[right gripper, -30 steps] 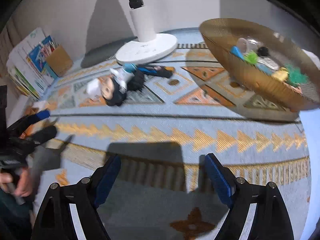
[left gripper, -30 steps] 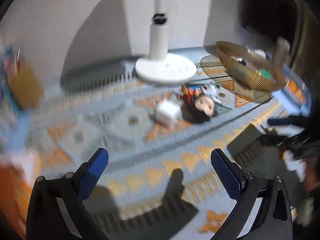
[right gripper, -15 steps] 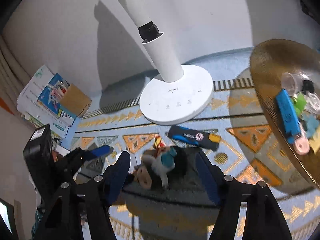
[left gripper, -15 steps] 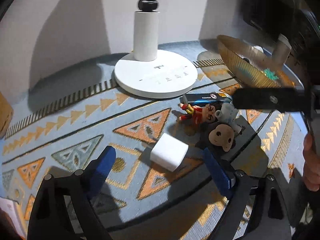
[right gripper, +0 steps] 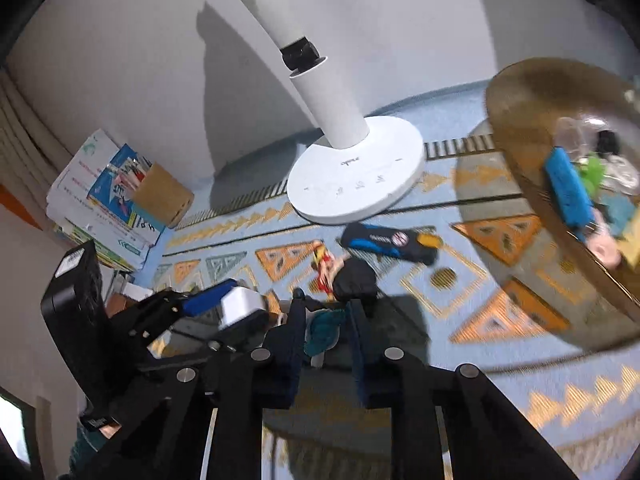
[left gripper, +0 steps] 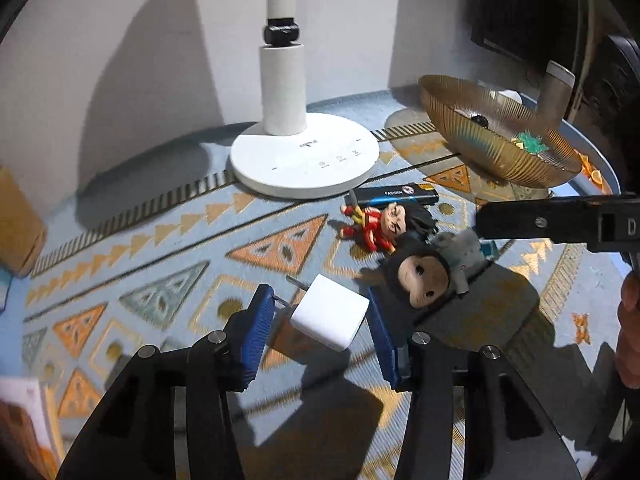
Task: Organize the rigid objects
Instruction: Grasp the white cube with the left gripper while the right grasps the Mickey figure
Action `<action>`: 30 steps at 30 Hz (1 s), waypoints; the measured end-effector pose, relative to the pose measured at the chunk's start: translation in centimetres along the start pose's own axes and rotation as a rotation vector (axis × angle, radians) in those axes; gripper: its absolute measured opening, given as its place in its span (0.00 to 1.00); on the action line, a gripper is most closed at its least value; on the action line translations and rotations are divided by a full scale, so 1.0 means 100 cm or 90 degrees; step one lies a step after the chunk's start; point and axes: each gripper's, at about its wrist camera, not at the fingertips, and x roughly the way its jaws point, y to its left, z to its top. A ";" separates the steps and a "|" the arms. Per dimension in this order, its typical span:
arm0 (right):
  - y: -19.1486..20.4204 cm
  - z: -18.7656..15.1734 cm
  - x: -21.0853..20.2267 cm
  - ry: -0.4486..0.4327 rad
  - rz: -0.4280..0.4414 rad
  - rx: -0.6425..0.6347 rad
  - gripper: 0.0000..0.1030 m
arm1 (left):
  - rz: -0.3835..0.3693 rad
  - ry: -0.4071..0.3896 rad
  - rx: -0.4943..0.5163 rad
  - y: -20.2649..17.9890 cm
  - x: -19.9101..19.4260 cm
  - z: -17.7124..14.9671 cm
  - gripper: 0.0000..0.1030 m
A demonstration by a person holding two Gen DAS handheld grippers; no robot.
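A white charger cube [left gripper: 330,316] lies on the patterned blue cloth [left gripper: 160,248] between the blue pads of my left gripper [left gripper: 322,320]. Its jaws are closing; the right pad is at the cube's edge and a small gap shows on the left. My right gripper [right gripper: 324,320] is shut on the teal-grey body of a black-haired doll [right gripper: 322,330]. In the left wrist view that doll [left gripper: 424,280] lies face up under one black right finger [left gripper: 540,222]. A red figurine [left gripper: 372,228] and a blue-black lighter [left gripper: 394,194] lie just beyond.
A white lamp base [left gripper: 304,160] with its post stands behind the toys. An amber glass bowl [right gripper: 520,128] with several small items sits at the right. Stacked books [right gripper: 100,200] and a wooden box [right gripper: 160,196] stand at the far left by the wall.
Both grippers came in over the toys. The left jaws narrowed around the white cube. The right jaws closed onto the doll's body.
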 end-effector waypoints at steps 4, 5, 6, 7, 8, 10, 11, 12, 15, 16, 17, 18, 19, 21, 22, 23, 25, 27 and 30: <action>0.004 -0.022 -0.019 0.015 0.001 -0.011 0.20 | 0.002 -0.008 -0.045 0.001 -0.021 -0.019 0.43; 0.005 -0.029 -0.020 0.035 0.012 -0.011 0.20 | 0.003 -0.011 -0.060 0.002 -0.025 -0.024 0.43; 0.007 -0.036 -0.021 0.056 0.027 -0.009 0.20 | 0.006 -0.013 -0.077 0.005 -0.030 -0.030 0.43; 0.007 -0.041 -0.022 0.067 0.036 -0.010 0.20 | 0.007 -0.016 -0.090 0.007 -0.033 -0.035 0.43; 0.008 -0.045 -0.025 0.071 0.038 -0.016 0.20 | 0.010 -0.019 -0.106 0.010 -0.035 -0.039 0.43; 0.010 -0.049 -0.030 0.062 0.008 -0.037 0.28 | 0.008 -0.027 -0.131 0.014 -0.037 -0.045 0.43; 0.009 -0.047 -0.032 0.057 -0.012 -0.045 0.42 | 0.005 -0.034 -0.147 0.017 -0.038 -0.047 0.43; 0.008 -0.044 -0.032 0.054 -0.025 -0.053 0.53 | 0.006 -0.037 -0.154 0.018 -0.038 -0.049 0.43; 0.007 -0.035 -0.027 0.044 -0.048 -0.080 0.62 | 0.023 -0.054 -0.163 0.019 -0.042 -0.051 0.43; 0.007 -0.030 -0.018 0.052 -0.056 -0.093 0.62 | 0.028 -0.058 -0.165 0.019 -0.042 -0.052 0.43; 0.006 -0.029 -0.012 0.059 -0.059 -0.097 0.62 | 0.033 -0.060 -0.166 0.019 -0.043 -0.053 0.43; 0.006 -0.025 0.000 0.067 -0.062 -0.100 0.62 | 0.038 -0.062 -0.164 0.019 -0.043 -0.053 0.43; 0.007 -0.024 0.007 0.070 -0.061 -0.104 0.62 | 0.041 -0.064 -0.162 0.018 -0.043 -0.053 0.43; 0.012 -0.019 0.021 0.062 -0.068 -0.126 0.62 | 0.043 -0.066 -0.156 0.016 -0.043 -0.054 0.43; 0.016 -0.018 0.026 0.055 -0.079 -0.140 0.63 | 0.045 -0.064 -0.152 0.015 -0.042 -0.054 0.43; 0.020 -0.015 0.032 0.046 -0.104 -0.160 0.63 | 0.046 -0.062 -0.150 0.015 -0.042 -0.054 0.43; 0.025 -0.012 0.041 0.041 -0.119 -0.186 0.63 | 0.048 -0.061 -0.144 0.013 -0.041 -0.053 0.43; 0.027 -0.011 0.048 0.041 -0.120 -0.198 0.63 | 0.048 -0.062 -0.140 0.012 -0.041 -0.053 0.43; 0.028 -0.012 0.052 0.042 -0.127 -0.213 0.56 | 0.048 -0.063 -0.137 0.011 -0.041 -0.054 0.43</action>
